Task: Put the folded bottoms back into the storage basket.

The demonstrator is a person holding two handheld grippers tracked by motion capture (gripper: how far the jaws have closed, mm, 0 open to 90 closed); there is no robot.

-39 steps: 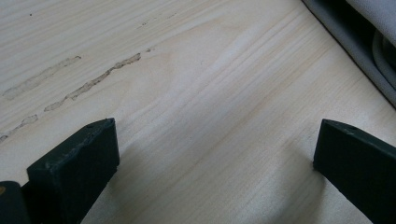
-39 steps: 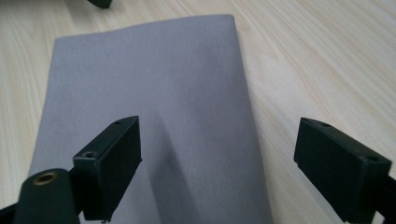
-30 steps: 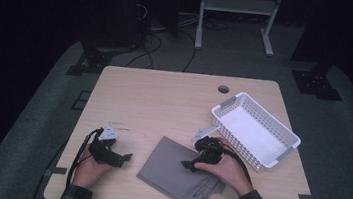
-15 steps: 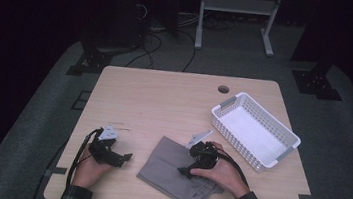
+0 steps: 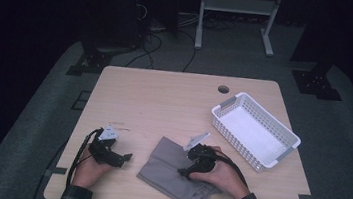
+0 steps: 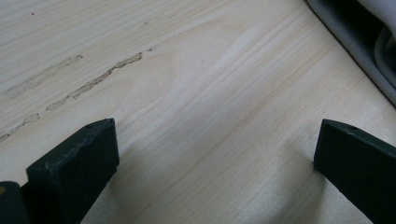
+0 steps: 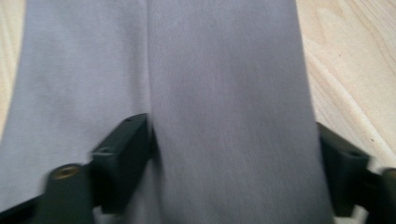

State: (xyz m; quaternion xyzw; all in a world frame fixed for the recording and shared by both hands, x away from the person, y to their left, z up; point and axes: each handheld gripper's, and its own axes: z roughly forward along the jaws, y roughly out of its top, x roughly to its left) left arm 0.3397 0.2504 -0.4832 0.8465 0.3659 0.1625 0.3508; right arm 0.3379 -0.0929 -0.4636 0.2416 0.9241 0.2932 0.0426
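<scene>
On the table (image 5: pixel 164 98), the right gripper (image 7: pixel 233 154) has just been closing around a fold of cloth (image 5: pixel 176 172), the left gripper (image 6: pixel 215 154) spread idle, basket (image 5: pixel 256 131) empty, work barely begun.

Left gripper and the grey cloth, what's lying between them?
Nothing: bare table separates the left gripper from the grey cloth, seen in the high view.

A matt, finely woven grey cloth (image 5: pixel 176 172) is seen on the pale, smooth-grained wooden surface (image 5: pixel 164 103). The white basket (image 5: pixel 255 130) is made of perforated plastic.
</scene>
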